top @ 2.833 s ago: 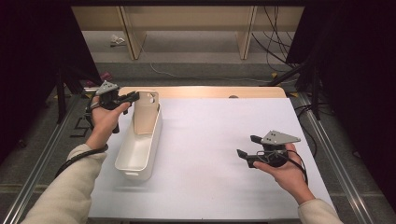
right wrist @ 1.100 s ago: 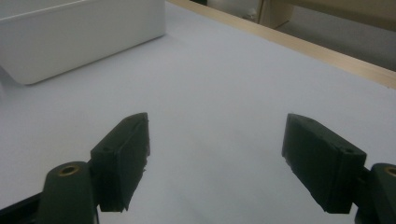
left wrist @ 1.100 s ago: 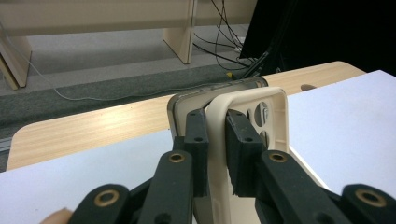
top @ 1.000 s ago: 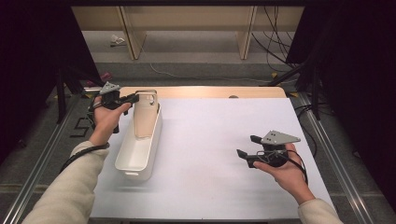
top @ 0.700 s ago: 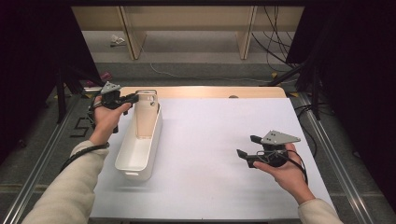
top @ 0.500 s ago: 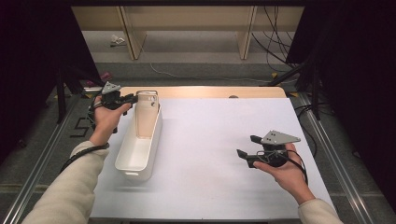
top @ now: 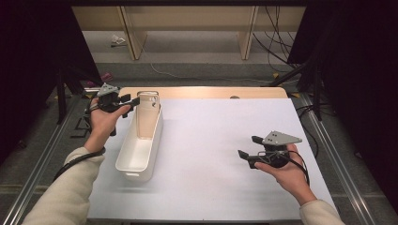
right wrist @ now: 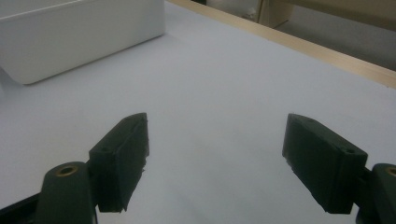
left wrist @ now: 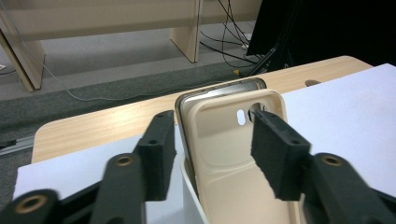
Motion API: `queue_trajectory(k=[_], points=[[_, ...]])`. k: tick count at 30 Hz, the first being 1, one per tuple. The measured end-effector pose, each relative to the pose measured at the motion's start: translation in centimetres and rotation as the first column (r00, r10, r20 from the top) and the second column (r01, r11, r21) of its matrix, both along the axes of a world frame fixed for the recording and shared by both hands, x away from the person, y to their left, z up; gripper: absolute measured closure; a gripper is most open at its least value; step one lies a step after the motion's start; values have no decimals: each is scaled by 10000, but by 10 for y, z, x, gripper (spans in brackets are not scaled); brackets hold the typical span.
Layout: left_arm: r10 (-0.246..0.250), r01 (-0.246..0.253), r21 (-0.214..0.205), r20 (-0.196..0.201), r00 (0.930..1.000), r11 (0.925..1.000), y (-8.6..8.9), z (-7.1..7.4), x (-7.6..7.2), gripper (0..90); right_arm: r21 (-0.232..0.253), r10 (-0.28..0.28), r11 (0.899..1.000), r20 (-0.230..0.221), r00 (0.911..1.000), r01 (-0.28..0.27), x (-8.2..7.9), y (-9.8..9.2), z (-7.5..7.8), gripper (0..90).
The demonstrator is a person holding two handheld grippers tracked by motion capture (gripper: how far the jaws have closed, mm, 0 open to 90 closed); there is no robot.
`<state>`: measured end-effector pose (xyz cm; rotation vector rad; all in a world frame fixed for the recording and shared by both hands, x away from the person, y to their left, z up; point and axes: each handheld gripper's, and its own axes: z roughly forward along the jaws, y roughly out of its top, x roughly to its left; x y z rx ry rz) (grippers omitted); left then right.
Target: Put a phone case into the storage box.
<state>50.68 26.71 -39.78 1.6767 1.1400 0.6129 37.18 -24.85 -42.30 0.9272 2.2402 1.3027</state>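
A beige phone case (top: pixel 149 112) with a metal rim stands on end at the far end of a long white bin (top: pixel 157 136). In the left gripper view the case (left wrist: pixel 224 154) rises from the bin (left wrist: pixel 191 200) between my jaws. My left gripper (top: pixel 133 101) (left wrist: pixel 212 149) has just been opening; its pads stand apart at the case's top and do not press on it. My right gripper (top: pixel 248 146) (right wrist: pixel 215 154) hovers open over the white table sheet at the right, with nothing between its fingers.
The white sheet (top: pixel 225 136) covers a wooden table whose bare far edge (top: pixel 211 92) shows behind the bin. In the right gripper view the bin's wall (right wrist: pixel 79 37) lies far off at the upper left. Cables and shelf legs sit on the floor beyond.
The left gripper's jaws have spread apart at the top of the phone case, which stays standing in the bin. The right hand has kept still.
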Motion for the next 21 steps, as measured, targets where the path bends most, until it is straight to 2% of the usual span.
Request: queue_trajectory(k=[4,8,13,16,18,21], points=[[-167,164,-285,-108,9998,9995,3,2,-5,391,-17,10,10000,-19,10000,-10,0,0,0,232],[-169,164,-386,-134,9998,9991,4,5,-12,276,-8,-6,10000,-21,10000,6,0,0,0,228],[-354,350,-169,-254,9990,9992,0,10,-21,160,-19,-6,10000,-25,10000,6,0,0,0,224],[-503,503,-27,-243,9984,9987,-4,13,-28,137,-9,-12,10000,-22,10000,12,0,0,0,222],[-593,594,24,-229,9980,9982,-5,15,-33,90,0,-17,10000,-30,10000,17,0,0,0,221],[-909,901,-284,-271,9955,9955,-7,16,-40,21,20,-28,10000,-40,10000,28,0,-1,0,220]])
